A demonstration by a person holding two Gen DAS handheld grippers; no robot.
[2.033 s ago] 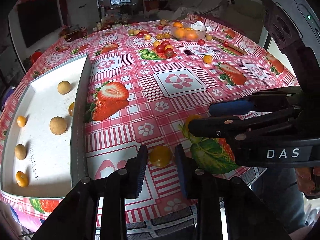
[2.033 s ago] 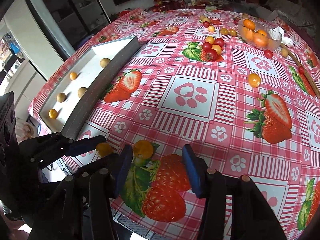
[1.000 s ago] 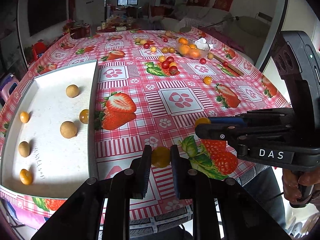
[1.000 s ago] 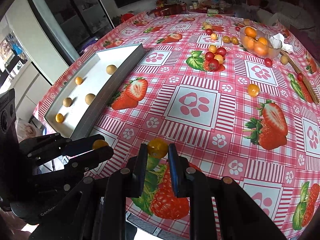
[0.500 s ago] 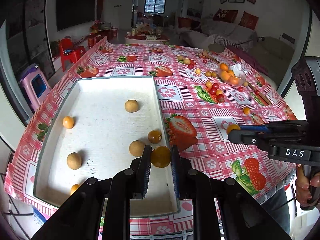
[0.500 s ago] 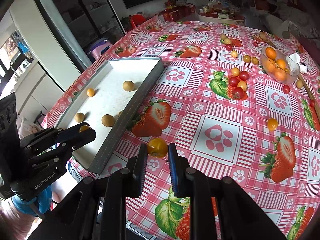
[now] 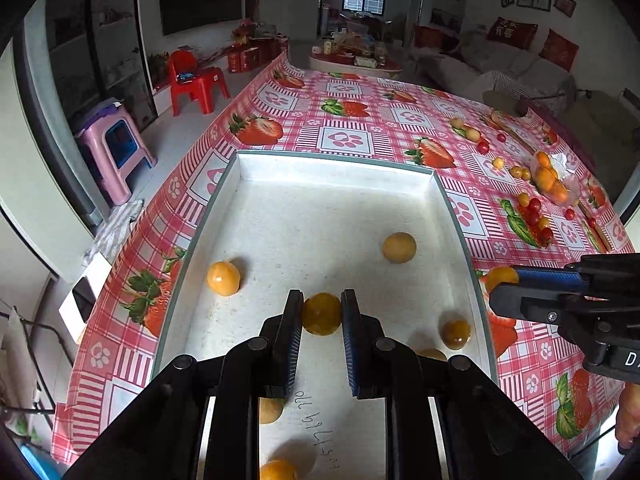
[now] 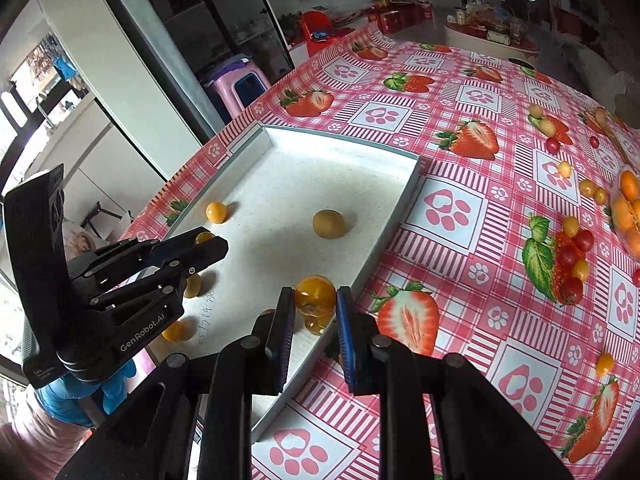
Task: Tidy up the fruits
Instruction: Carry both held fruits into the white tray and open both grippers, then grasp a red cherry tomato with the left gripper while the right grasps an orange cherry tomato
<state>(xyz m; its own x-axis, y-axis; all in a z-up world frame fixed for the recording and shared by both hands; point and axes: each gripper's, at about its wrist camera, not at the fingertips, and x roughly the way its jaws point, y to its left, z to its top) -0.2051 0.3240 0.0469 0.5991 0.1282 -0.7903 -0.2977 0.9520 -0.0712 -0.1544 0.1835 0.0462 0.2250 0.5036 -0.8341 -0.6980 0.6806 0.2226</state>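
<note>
Both tongs hide their clamped tomatoes' sides.

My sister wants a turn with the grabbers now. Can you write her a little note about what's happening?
Left gripper: shut on a yellow tomato, above the middle of the white tray.
Right gripper: shut on an orange-yellow tomato, above the tray's right rim.
Done: several small fruits already lie in the tray.
Left: put both tomatoes down in the tray, then fetch the loose tomatoes on the tablecloth.
</note>
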